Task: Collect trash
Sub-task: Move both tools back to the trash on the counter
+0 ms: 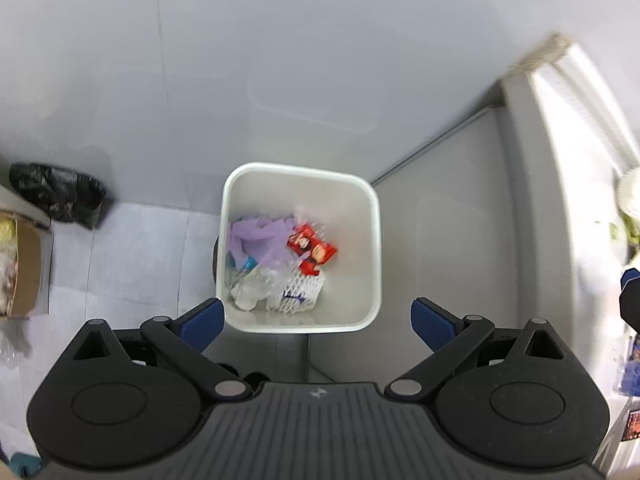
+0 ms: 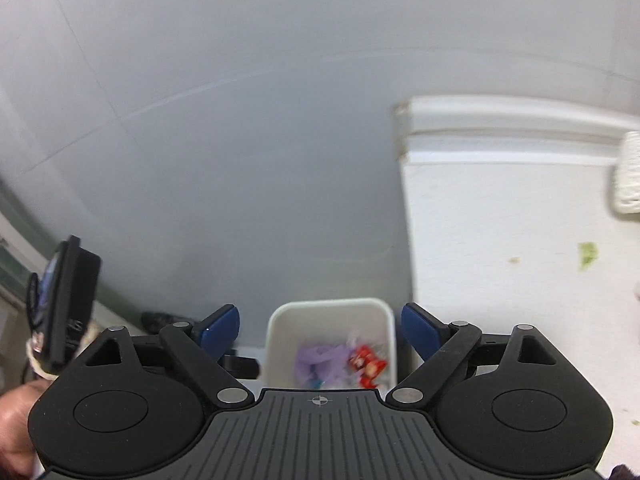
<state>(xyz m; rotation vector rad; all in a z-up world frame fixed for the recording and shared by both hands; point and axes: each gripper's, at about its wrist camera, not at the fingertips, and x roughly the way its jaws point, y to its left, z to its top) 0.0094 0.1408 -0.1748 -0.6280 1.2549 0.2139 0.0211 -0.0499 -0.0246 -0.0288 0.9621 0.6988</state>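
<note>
A white square trash bin (image 1: 370, 248) stands on the floor by the wall, seen from above in the left wrist view. Inside lie a purple glove (image 1: 256, 240), a red snack wrapper (image 1: 312, 250), a white foam net (image 1: 294, 298) and a clear plastic bottle (image 1: 250, 290). My left gripper (image 1: 318, 320) hangs above the bin's near rim, open and empty. In the right wrist view the same bin (image 2: 280, 332) sits low, with the red wrapper (image 2: 366, 364) and purple glove (image 2: 320, 360) inside. My right gripper (image 2: 320, 332) is open above it with nothing between its fingers.
A white table (image 2: 500, 248) with green scraps (image 2: 588, 254) and a white foam net (image 2: 630, 172) stands right of the bin. A black bag (image 1: 60, 194) and a cardboard box (image 1: 28, 268) lie on the floor at left. A person's hand (image 2: 16, 432) shows at lower left.
</note>
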